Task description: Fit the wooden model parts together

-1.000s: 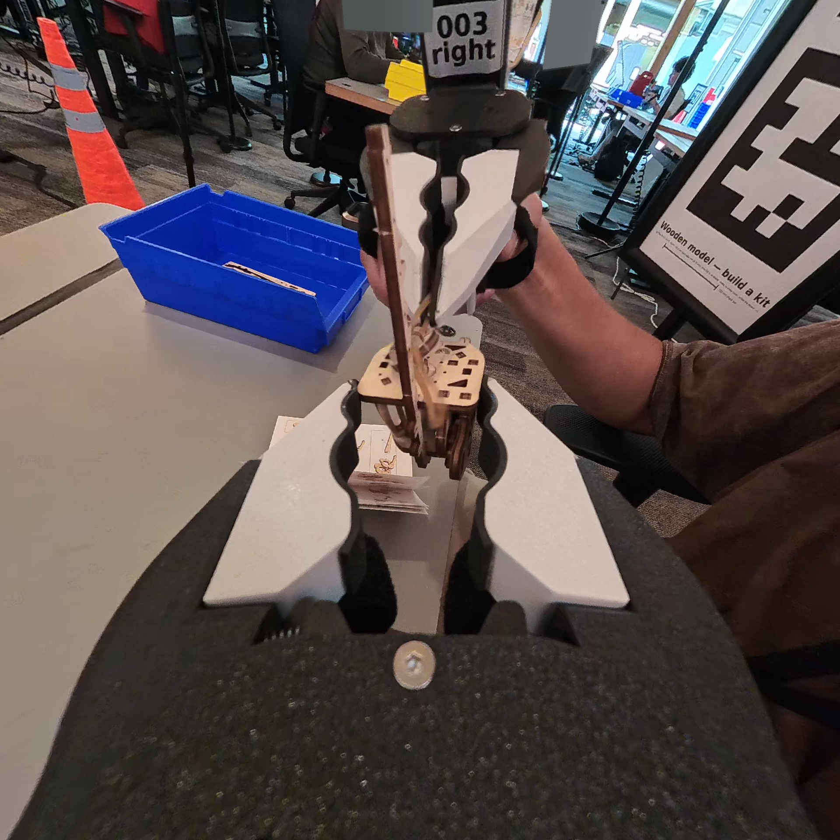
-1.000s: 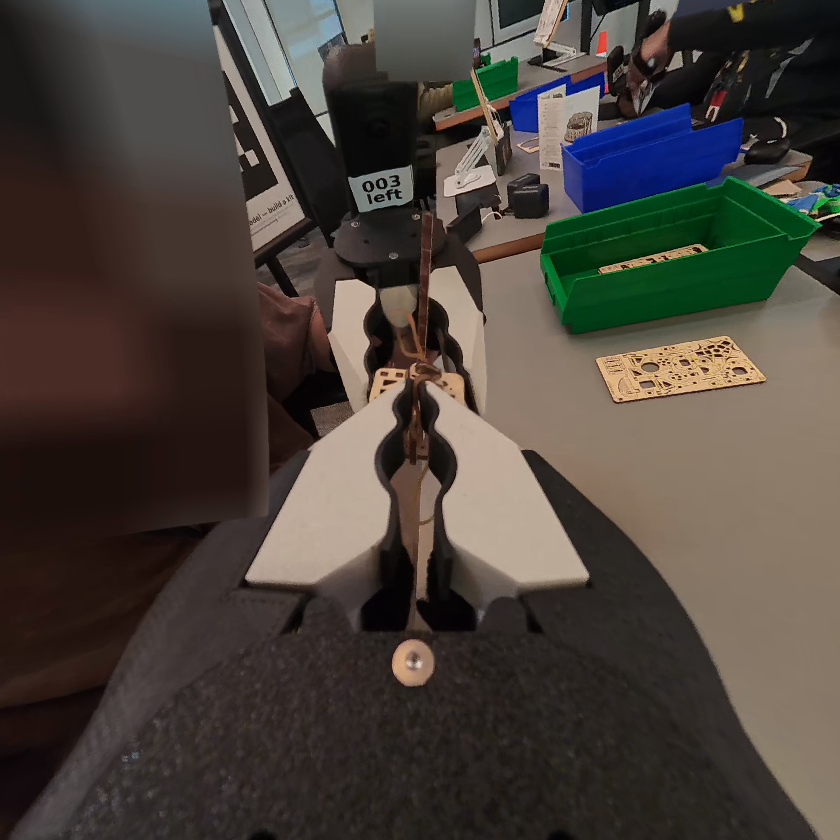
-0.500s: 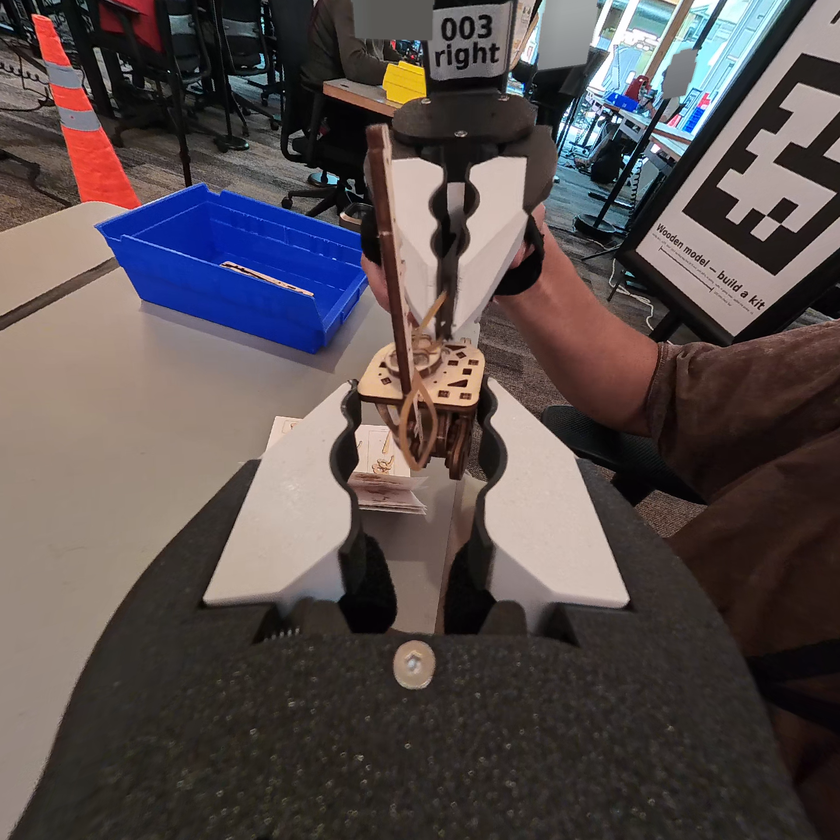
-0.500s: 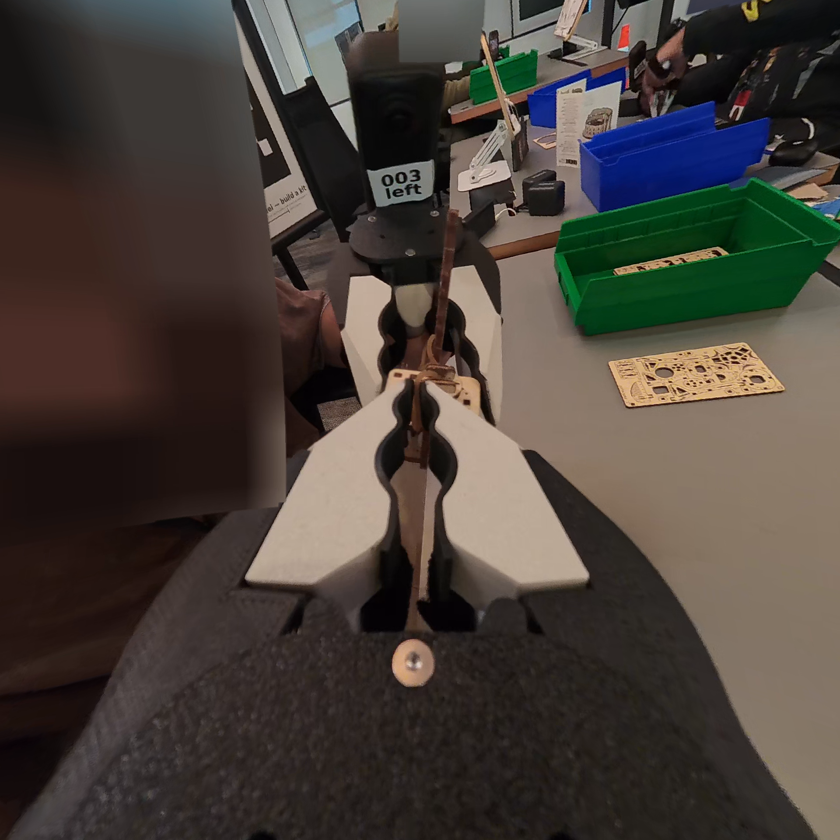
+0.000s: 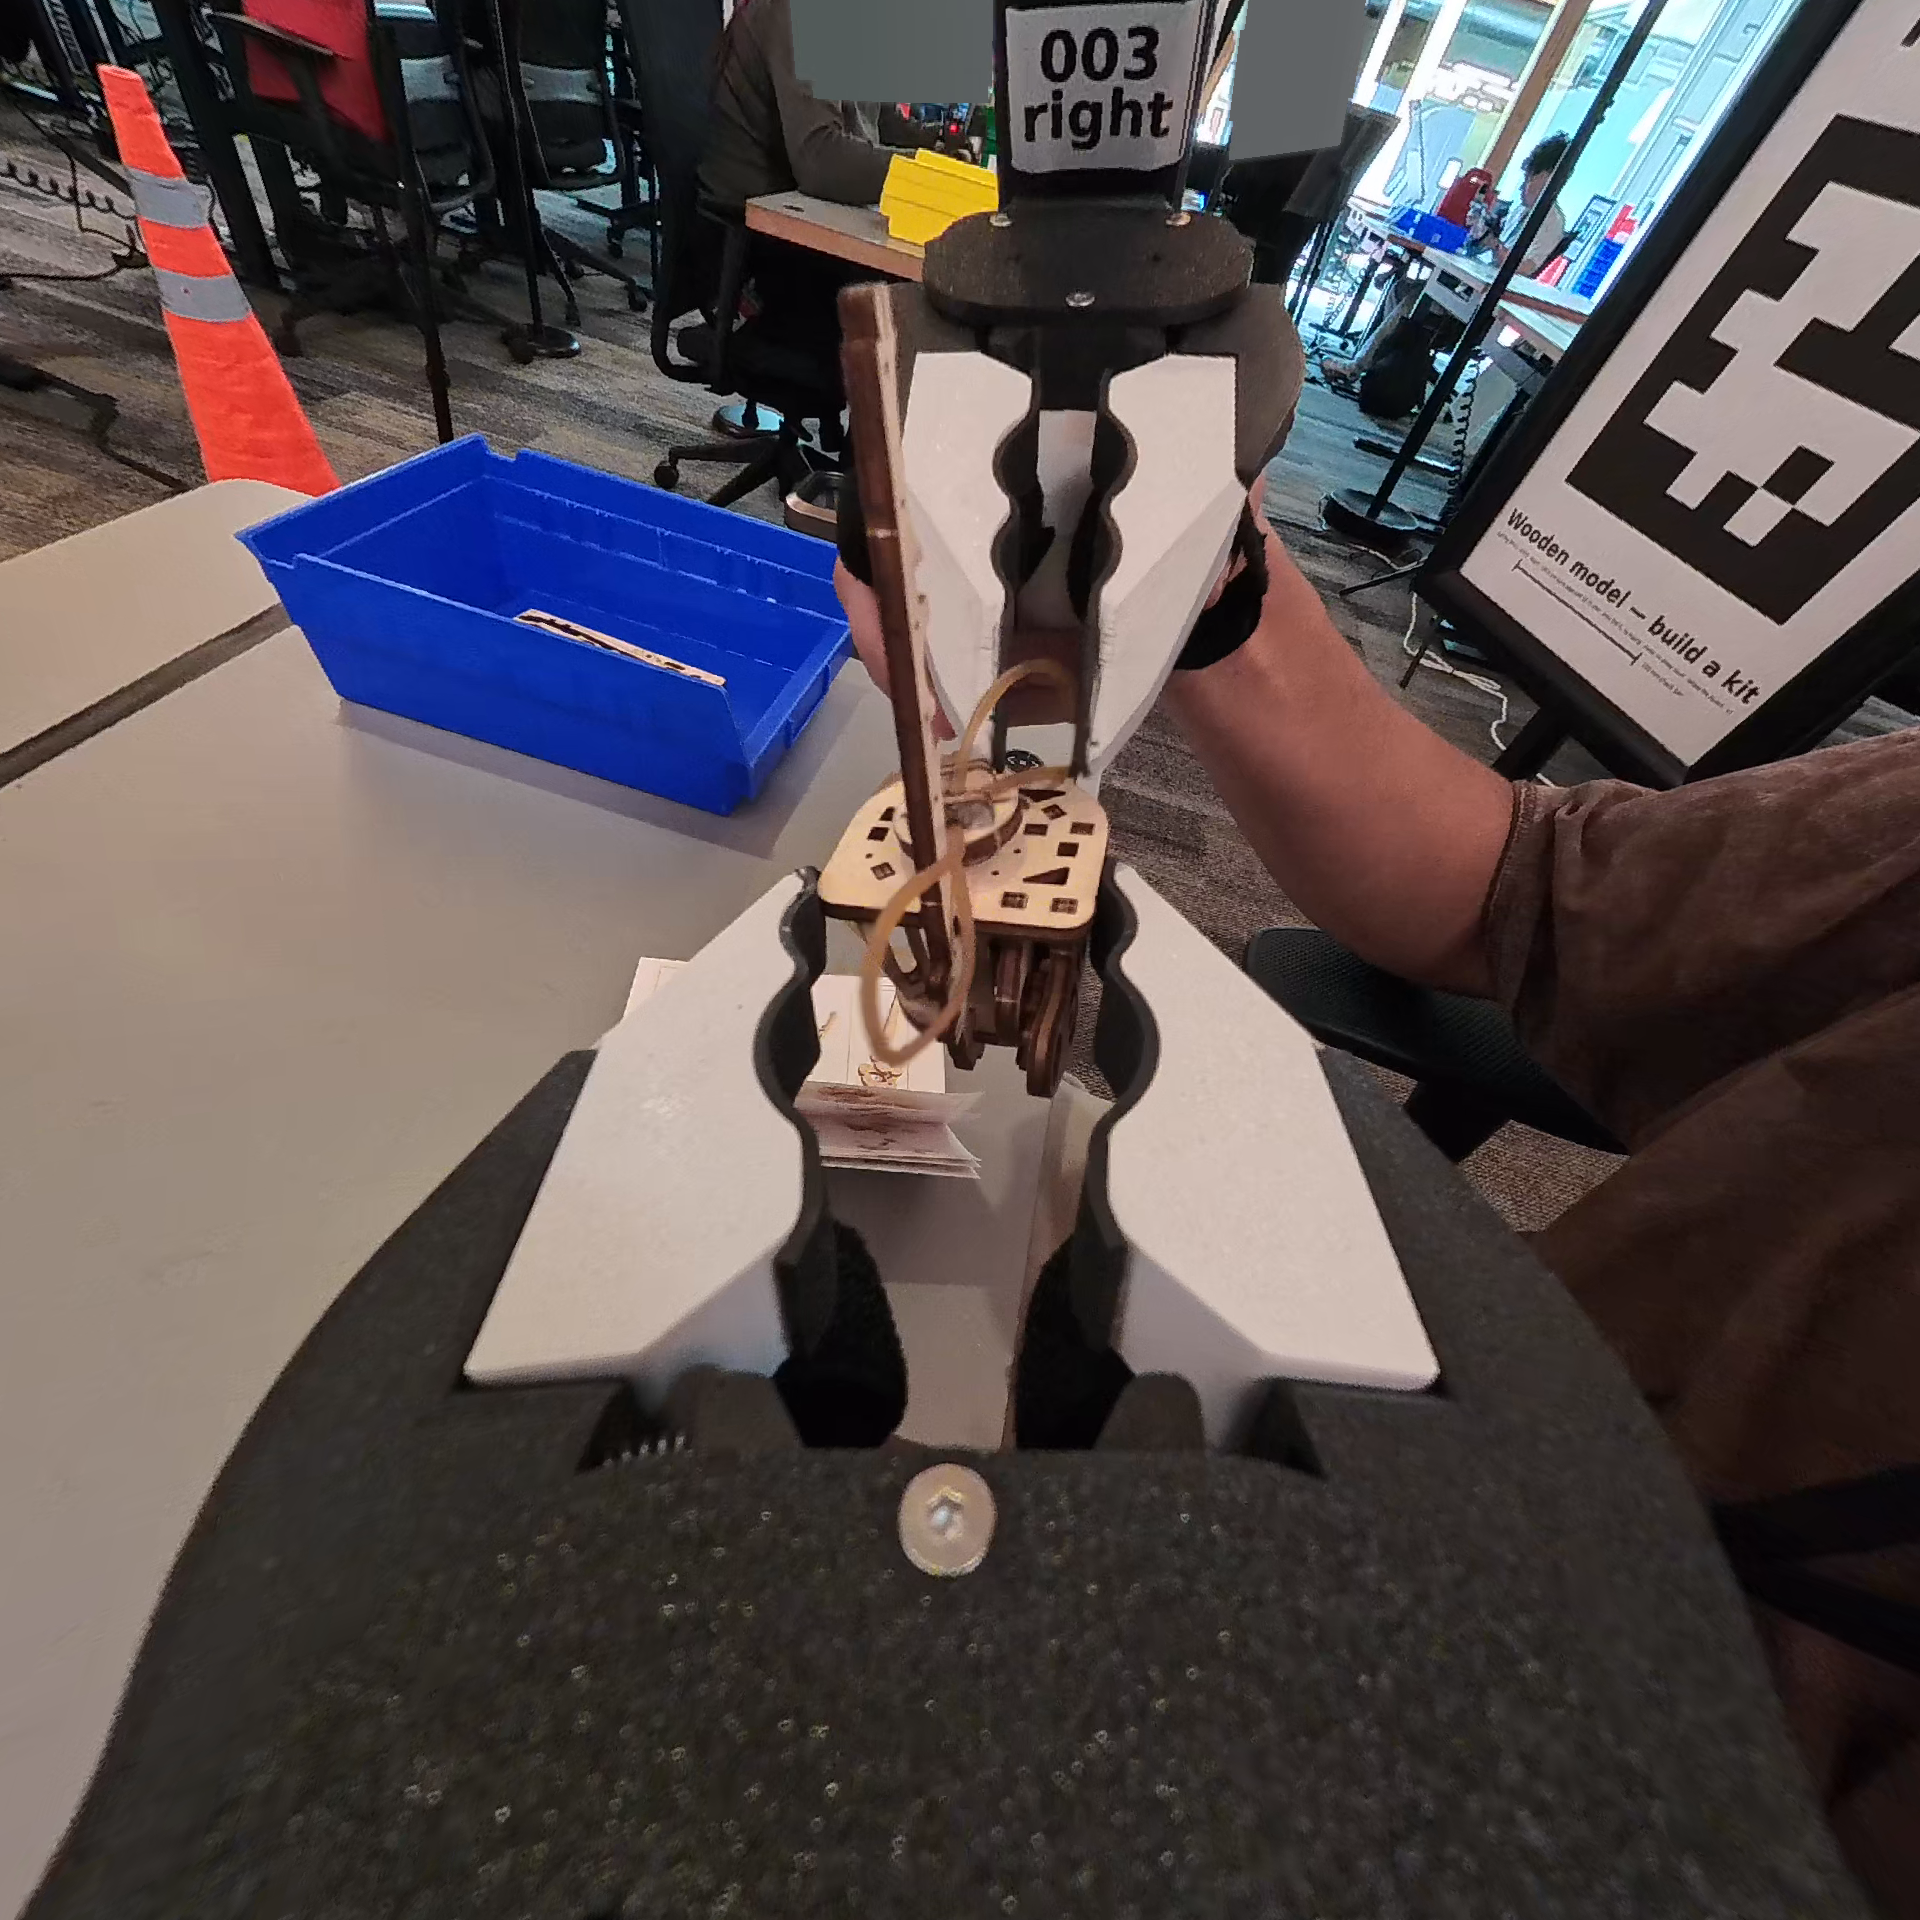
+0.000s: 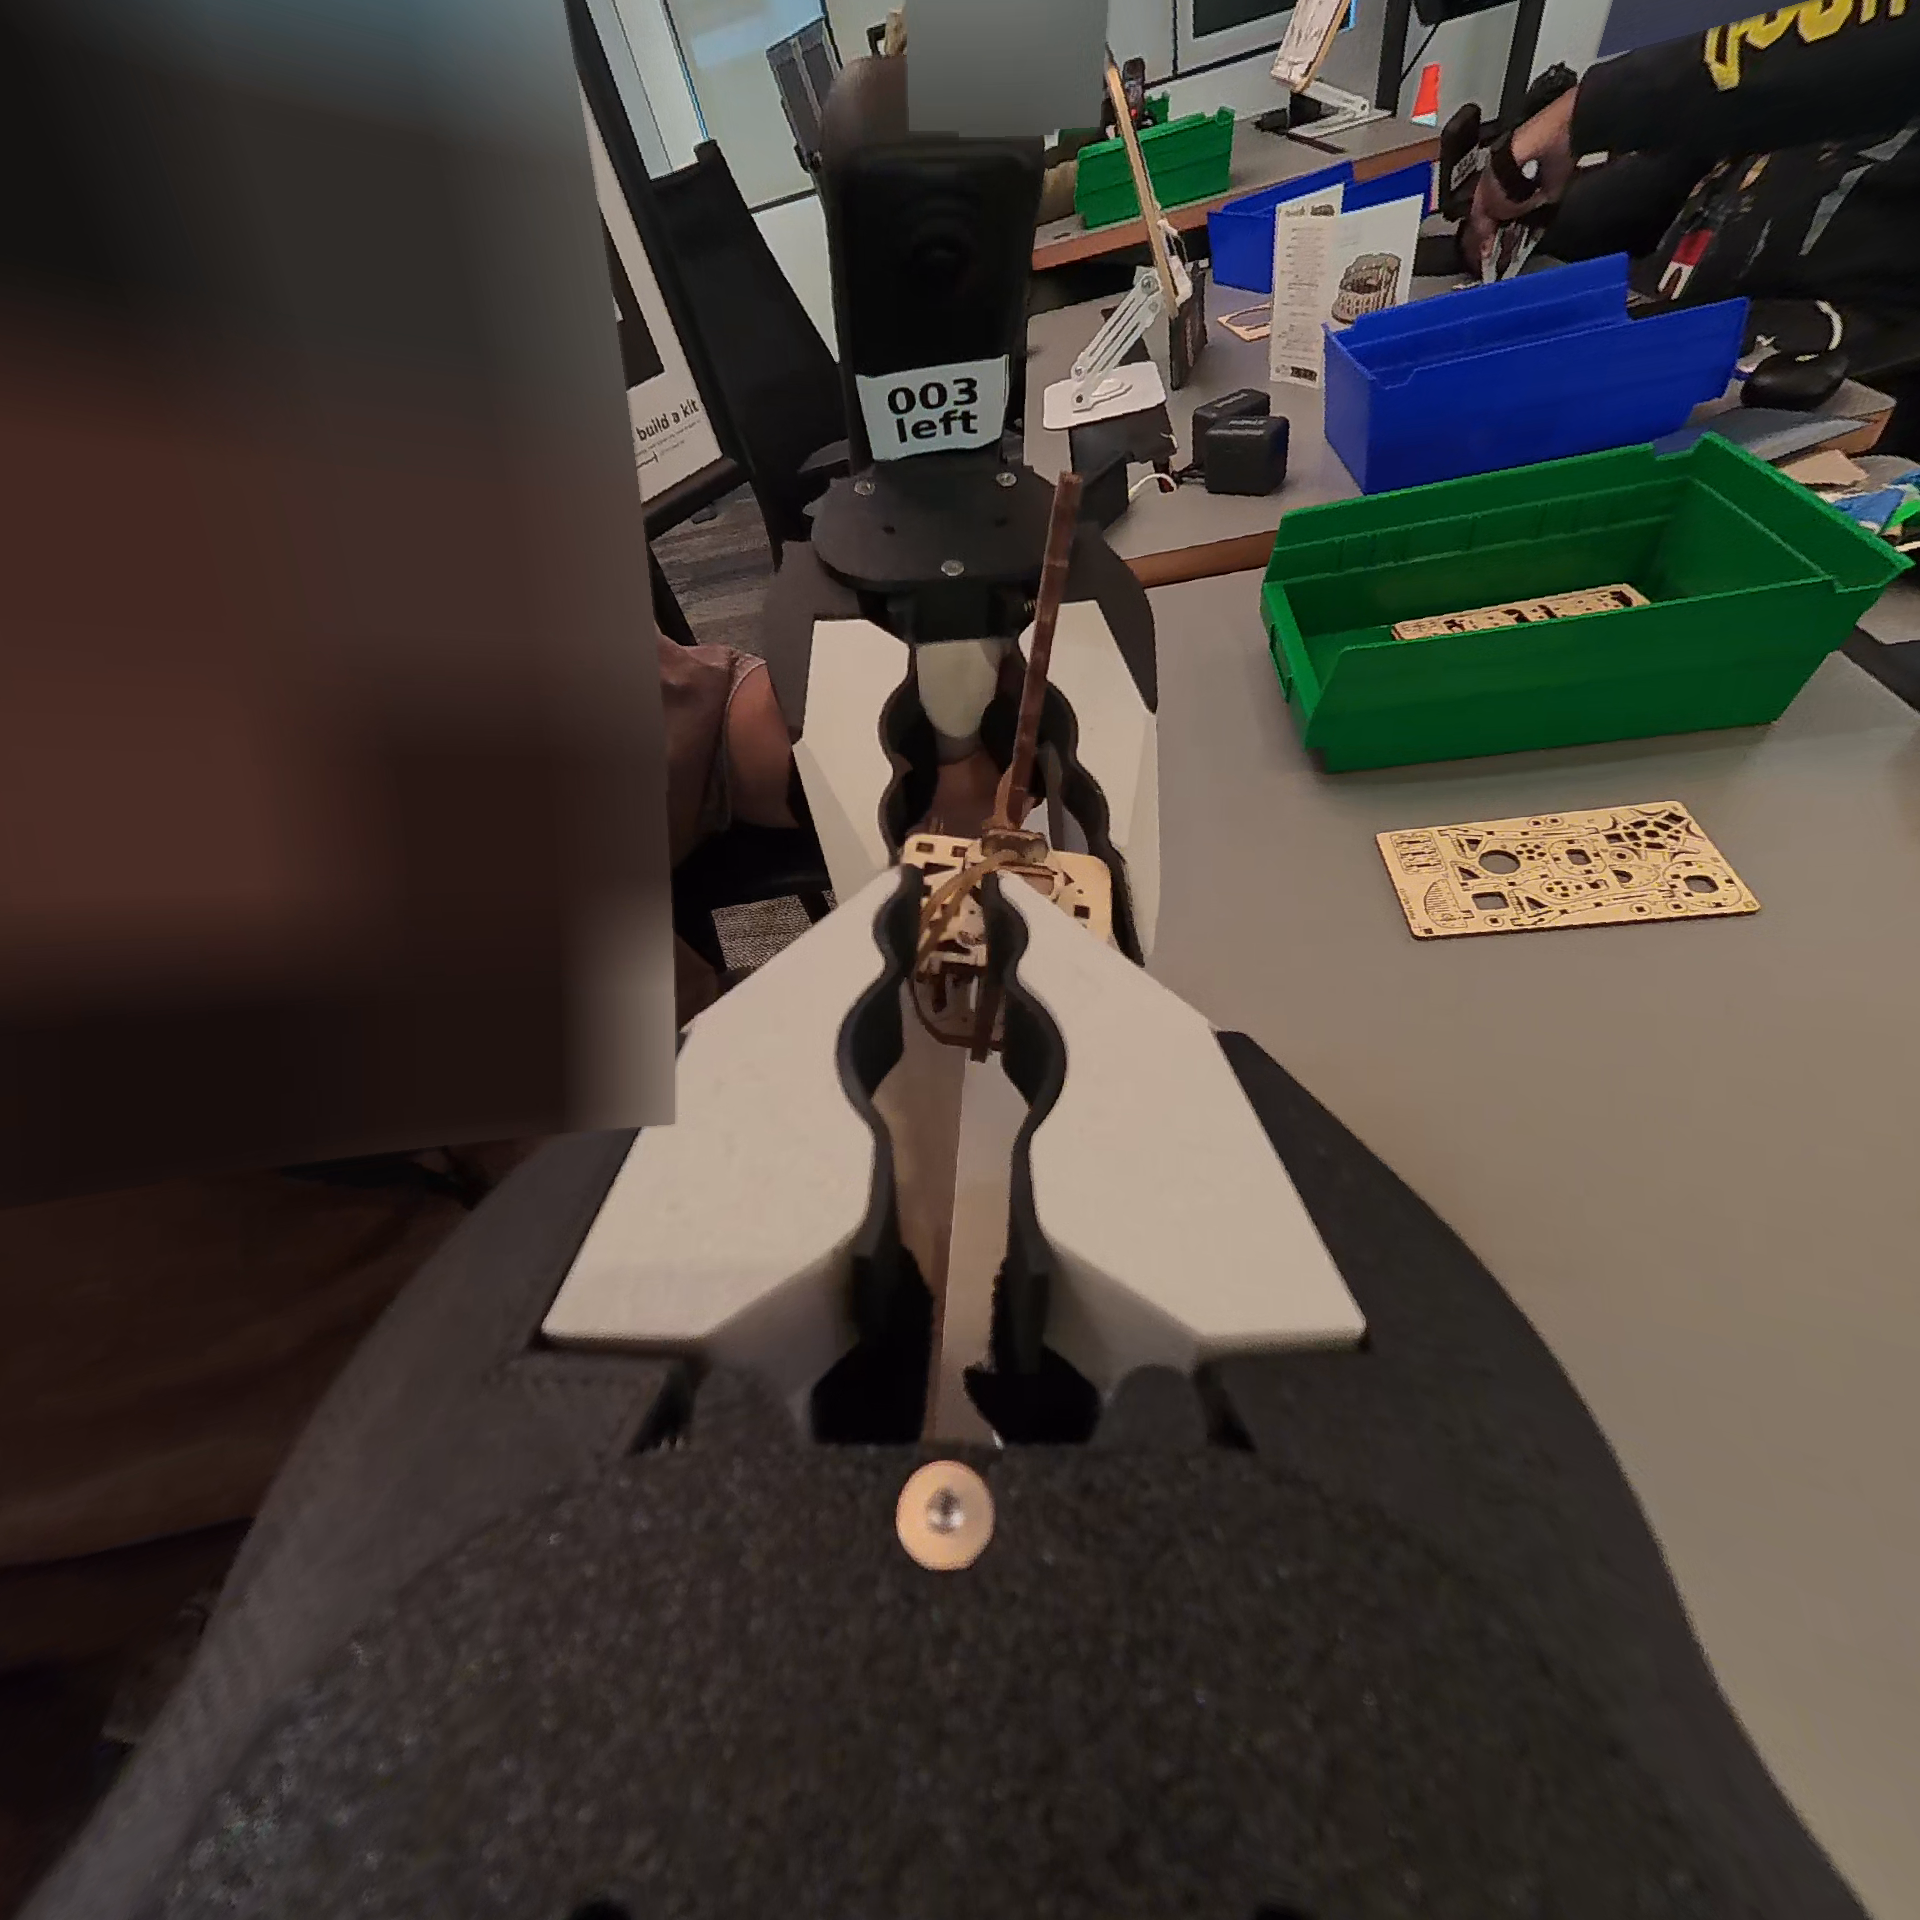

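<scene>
My left gripper (image 5: 956, 894) is shut on a small wooden model (image 5: 1039, 862), a pale plate with cut-outs over darker gear parts, held in the air at the table edge. A tall dark wooden strip (image 5: 888, 520) stands upright from the plate. A tan rubber band (image 5: 1013, 670) loops from the plate up between the tips of my right gripper (image 5: 1039, 738), which faces mine from above. In the right wrist view my right gripper (image 6: 956, 894) is slightly open over the model (image 6: 1081, 878), and the strip (image 6: 1049, 623) rises in front of the left gripper (image 6: 1003, 862).
A blue bin (image 5: 540, 707) holding a wooden sheet stands at the back left of the grey table (image 5: 260, 987). A folded booklet (image 5: 894, 1132) lies under the model. A green bin (image 6: 1538, 696) and a flat sheet of wooden parts (image 6: 1558, 878) are to the right. A person's forearm (image 5: 1403, 790) reaches in. The tips of both grippers are at nearly the same place.
The right gripper's fingers have parted from nearly closed to a small gap and drawn back a little. The rubber band now hangs in looser loops. The left gripper and model stay still.
</scene>
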The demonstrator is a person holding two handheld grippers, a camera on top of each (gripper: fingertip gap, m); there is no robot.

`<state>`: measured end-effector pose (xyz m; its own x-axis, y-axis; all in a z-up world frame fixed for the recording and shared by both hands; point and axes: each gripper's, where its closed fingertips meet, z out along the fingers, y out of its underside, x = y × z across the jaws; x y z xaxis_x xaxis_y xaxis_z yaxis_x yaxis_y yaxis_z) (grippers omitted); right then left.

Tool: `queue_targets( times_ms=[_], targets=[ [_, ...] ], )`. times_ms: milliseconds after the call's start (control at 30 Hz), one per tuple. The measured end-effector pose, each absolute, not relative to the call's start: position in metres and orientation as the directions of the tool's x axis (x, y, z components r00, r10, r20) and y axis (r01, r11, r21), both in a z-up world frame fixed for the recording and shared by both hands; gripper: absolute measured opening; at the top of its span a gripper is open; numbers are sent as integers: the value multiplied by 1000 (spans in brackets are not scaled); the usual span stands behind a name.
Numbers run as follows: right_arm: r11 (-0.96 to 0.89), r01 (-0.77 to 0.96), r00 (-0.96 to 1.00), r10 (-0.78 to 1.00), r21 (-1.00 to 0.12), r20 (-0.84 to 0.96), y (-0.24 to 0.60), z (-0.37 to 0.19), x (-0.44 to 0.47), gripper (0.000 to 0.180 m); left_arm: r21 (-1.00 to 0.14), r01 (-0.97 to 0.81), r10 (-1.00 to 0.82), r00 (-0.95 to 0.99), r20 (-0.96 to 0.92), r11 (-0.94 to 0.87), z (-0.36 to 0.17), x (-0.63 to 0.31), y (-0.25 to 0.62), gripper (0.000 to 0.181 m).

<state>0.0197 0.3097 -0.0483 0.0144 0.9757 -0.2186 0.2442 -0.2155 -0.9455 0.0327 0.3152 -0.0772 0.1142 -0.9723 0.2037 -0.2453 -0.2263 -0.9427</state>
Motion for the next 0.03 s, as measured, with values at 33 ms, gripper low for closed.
queue_targets(
  times_ms=[33],
  targets=[
    [-214, 244, 14, 976, -946, -218, 309, -48, 20, 10, -943, -246, -973, 116, 201, -224, -77, 33, 315, 49]
  ],
)
